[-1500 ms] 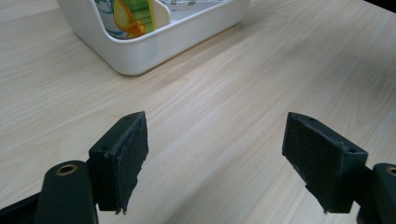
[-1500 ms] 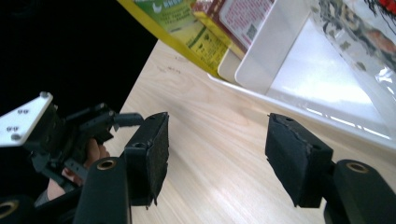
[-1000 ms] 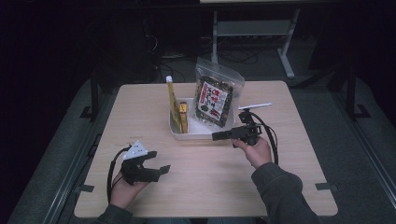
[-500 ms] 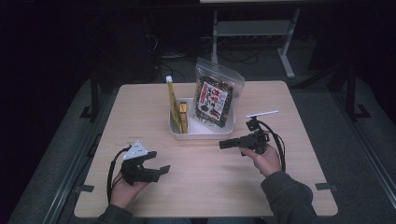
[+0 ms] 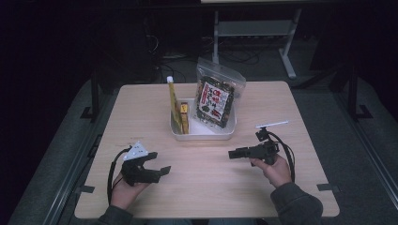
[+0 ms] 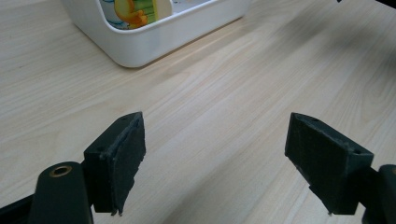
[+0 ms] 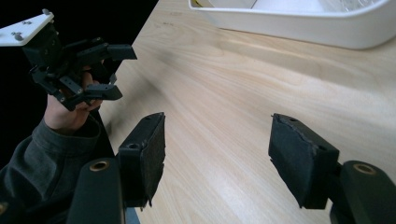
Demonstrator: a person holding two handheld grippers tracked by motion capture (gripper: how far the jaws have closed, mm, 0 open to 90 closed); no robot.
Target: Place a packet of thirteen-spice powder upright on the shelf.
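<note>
Pale wooden table (image 5: pixel 141 108) at frame centre, dark room behind, metal stand legs (image 5: pixel 286 51) at top. White plastic tray (image 5: pixel 202 134) mid-frame, holding a clear snack bag (image 5: pixel 217 98) and a yellow tube (image 5: pixel 174 101). Left gripper (image 5: pixel 160 165) lower left, right gripper (image 5: pixel 233 153) lower right: both gaping wide, empty, well apart from tray.

Dim, dark surroundings; lit table (image 5: pixel 141 108) sharp, soft shadows, no glare.
</note>
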